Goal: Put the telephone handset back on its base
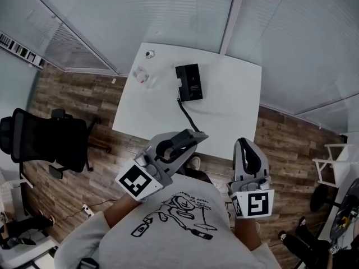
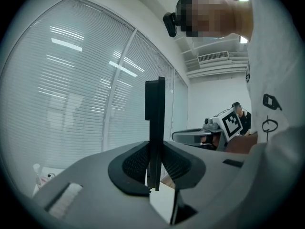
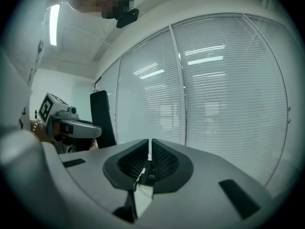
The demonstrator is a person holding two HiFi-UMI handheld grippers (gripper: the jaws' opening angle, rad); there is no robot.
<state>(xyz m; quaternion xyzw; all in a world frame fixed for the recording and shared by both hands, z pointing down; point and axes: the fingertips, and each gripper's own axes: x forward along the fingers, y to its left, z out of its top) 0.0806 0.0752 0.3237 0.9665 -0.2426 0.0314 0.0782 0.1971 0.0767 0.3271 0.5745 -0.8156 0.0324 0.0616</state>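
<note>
Both grippers hover short of the counter (image 1: 235, 105), left gripper (image 1: 193, 136) and right gripper (image 1: 244, 144) alike with jaws pressed together on nothing. The telephone (image 1: 189, 82) lies mid-counter, well apart. Its cord (image 1: 187, 115) trails toward them, so a careless reach could snag it and drag the base.

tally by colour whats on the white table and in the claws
Black: 2, the black rectangular telephone base and the black plastic handset clamped in the left claw.
White: 2 that can be told apart, a small round white disc and a small white-and-red item.
Right claw: 0, shut on nothing.
Total: 4
</note>
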